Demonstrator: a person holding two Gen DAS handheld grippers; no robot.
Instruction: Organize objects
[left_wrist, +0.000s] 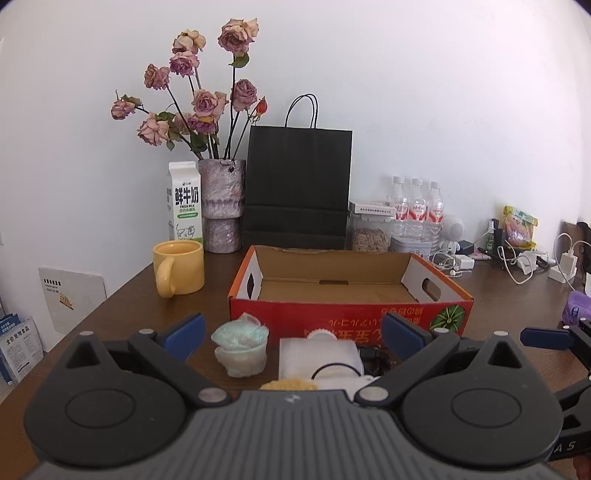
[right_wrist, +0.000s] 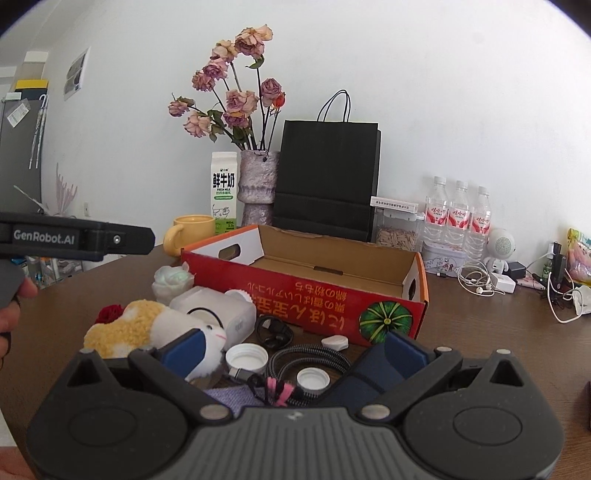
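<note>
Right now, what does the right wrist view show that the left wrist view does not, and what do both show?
Only the right wrist view shows the plush toy's white face, two white bottle caps, a braided cable and a grey fridge. Only the left wrist view shows leaflets at the far left. Both show the empty red box, yellow mug, milk carton, vase of dried roses and black paper bag.

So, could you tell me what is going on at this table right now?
A person holds a gripper in each hand over a brown table. The left gripper and the right gripper are both open and hold nothing. The red cardboard box is empty. In front of it lie a plush toy, a white plastic container, two white caps, a braided cable and a small wrapped bundle, none yet sorted.
</note>
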